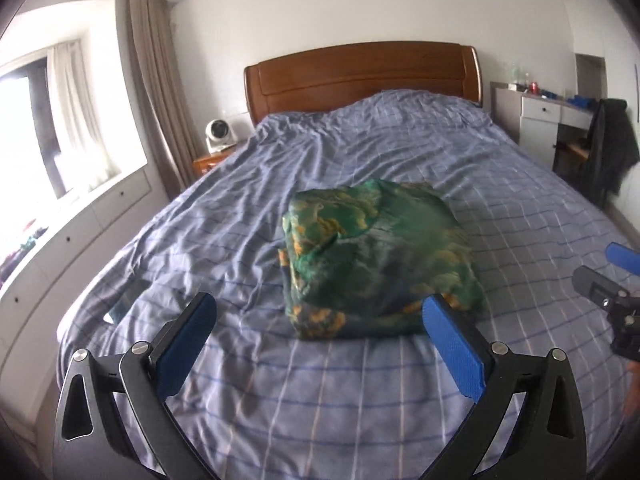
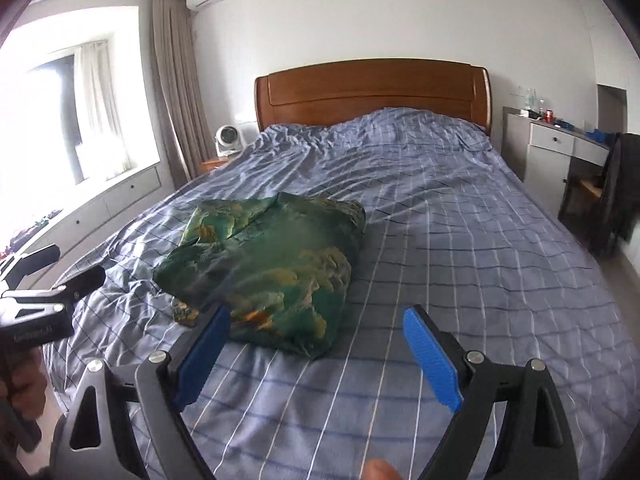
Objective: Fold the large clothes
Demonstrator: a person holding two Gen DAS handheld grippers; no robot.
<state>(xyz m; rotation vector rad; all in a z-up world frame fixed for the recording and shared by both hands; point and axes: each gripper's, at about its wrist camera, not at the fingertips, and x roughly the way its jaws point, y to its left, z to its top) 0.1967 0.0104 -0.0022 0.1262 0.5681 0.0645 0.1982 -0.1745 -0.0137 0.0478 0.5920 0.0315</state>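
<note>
Item: green garment [image 1: 380, 264], folded bundle on bed [image 1: 500, 184], both grippers spread wide and holding nothing.
Risk: slick fabric looks loosely stacked; left gripper [image 1: 320, 322] or right gripper [image 2: 316, 332] nudging an edge could spill the layers and undo the fold.

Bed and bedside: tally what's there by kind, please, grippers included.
Folded green patterned garment: 1
Blue checked bedsheet: 1
Wooden headboard: 1
Small white fan: 1
Grippers, both open, holding nothing: 2, the left gripper and right gripper
Total: 6
</note>
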